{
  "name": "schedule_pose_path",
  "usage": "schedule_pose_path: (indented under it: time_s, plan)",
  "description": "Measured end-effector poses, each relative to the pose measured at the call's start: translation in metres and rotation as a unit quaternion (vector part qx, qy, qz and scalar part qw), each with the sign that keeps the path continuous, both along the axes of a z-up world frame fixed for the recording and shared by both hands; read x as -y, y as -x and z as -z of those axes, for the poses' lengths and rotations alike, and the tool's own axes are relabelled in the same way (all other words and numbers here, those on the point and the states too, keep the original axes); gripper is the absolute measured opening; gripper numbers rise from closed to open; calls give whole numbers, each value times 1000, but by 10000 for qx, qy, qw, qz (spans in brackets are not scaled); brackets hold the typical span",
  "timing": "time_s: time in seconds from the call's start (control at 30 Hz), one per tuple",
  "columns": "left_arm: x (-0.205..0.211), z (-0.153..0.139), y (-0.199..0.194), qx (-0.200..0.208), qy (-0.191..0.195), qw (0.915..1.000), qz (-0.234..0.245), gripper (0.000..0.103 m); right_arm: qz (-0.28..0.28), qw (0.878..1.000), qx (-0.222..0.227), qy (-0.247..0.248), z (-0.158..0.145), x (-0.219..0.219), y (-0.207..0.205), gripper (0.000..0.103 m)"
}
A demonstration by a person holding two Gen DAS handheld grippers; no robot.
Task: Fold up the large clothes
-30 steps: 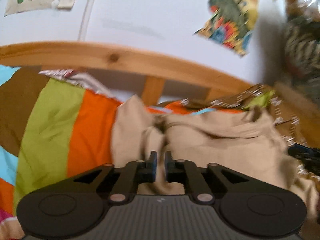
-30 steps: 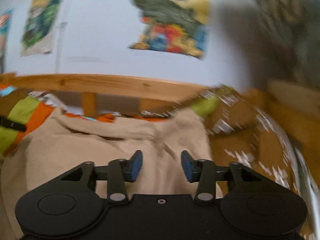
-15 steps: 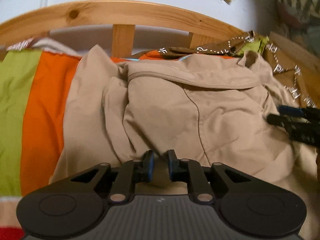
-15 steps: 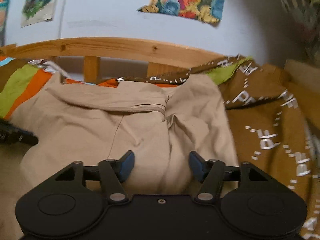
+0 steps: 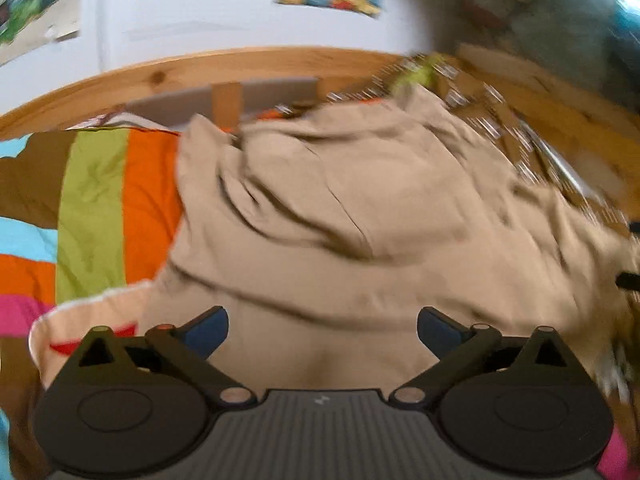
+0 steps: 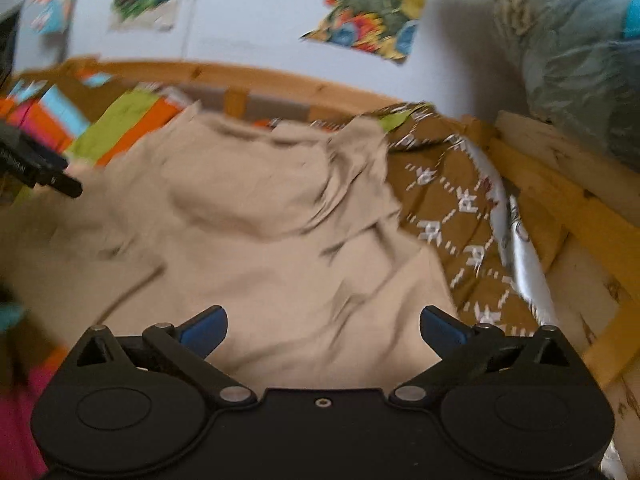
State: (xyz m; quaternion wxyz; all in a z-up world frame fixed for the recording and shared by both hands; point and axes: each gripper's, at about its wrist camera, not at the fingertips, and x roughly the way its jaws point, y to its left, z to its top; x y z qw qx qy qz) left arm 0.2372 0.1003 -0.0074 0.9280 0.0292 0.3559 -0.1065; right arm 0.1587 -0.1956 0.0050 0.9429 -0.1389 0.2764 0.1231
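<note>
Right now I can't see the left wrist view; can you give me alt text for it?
The left gripper hangs open, fingers spread wide and empty, over a crumpled beige garment lying on a bed. A striped bedcover in green, orange, brown and blue shows to the left, with a wooden bed rail and a white wall behind; the image is motion-blurred.

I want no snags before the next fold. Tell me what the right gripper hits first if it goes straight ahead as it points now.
Most likely the beige garment: it fills the space ahead of the open right gripper. Depth is unclear, so how soon it touches cannot be told.
</note>
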Motion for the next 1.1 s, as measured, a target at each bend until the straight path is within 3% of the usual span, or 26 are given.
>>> schedule_pose_path:
  time_s: [0.1,0.2,0.27,0.43,0.57,0.67,0.73,0.87,0.93,1.1]
  plan:
    - [19,12,22,-186,-329,9986,381,102,-395,9983,-310,299,16,-20,14,102]
    - [40,26,40,-306,-579,9954,693,102,-882,9867,-784,1116,41,-46,13,102]
    - [51,34,46,-387,-720,9926,894,102,-1034,9794,-721,1578,57,-58,18,102]
    - [73,46,58,-435,-1034,9849,1316,102,-800,9893,-718,984,76,-59,10,102]
    - [83,55,57,-550,-1087,9819,1447,102,-728,9924,-536,838,80,-64,2,102]
    - [91,55,61,-480,-1189,9796,1549,102,-668,9936,-143,904,77,-66,2,102]
    - [93,54,64,-401,-1272,9781,1597,102,-689,9939,156,849,71,-67,3,88]
    - [97,52,67,-325,-1339,9769,1637,102,-745,9961,310,370,60,-63,2,67]
    - [98,52,68,-300,-1431,9753,1652,102,-791,9964,269,120,54,-60,-2,42]
    - [101,52,68,-266,-1613,9728,1640,102,-544,9953,298,-744,30,-53,-21,33]
